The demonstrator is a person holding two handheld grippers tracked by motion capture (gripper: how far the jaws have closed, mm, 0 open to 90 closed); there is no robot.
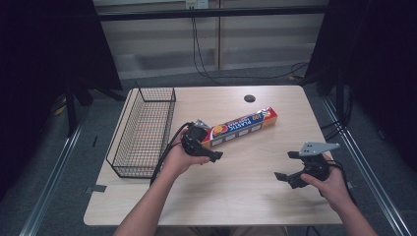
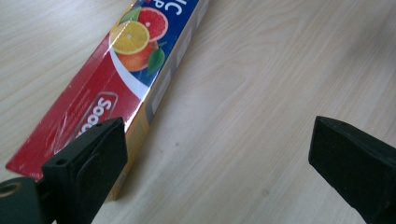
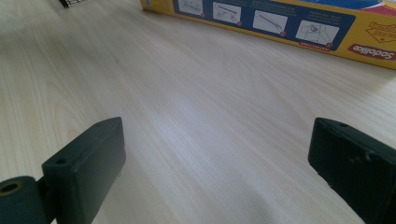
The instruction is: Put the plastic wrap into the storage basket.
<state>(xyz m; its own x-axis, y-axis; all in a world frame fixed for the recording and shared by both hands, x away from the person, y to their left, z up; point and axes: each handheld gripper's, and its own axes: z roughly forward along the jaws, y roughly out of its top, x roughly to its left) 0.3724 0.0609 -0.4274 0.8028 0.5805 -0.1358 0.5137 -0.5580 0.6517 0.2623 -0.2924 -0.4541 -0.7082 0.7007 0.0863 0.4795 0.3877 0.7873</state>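
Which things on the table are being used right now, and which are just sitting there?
In use:
- wrap box, lying flat, near the left gripper
- left gripper, open, at the box's end
- right gripper, open, apart from the box

Just lying about:
- wire basket, at the table's left edge
- black disc, at the far edge
- cables, on the floor behind

- Light wooden table (image 1: 255,196) with rounded corners, pale grain, evenly lit from above.
- Round black grommet (image 1: 250,98) near the table's far edge.
- Grey floor (image 1: 59,196) around the table; metal rail (image 1: 49,184) runs along its left side.
- Black curtains (image 1: 44,49) at left and right.
- Pale panelled wall (image 1: 255,44) behind; black cables (image 1: 199,54) hang down to the floor.
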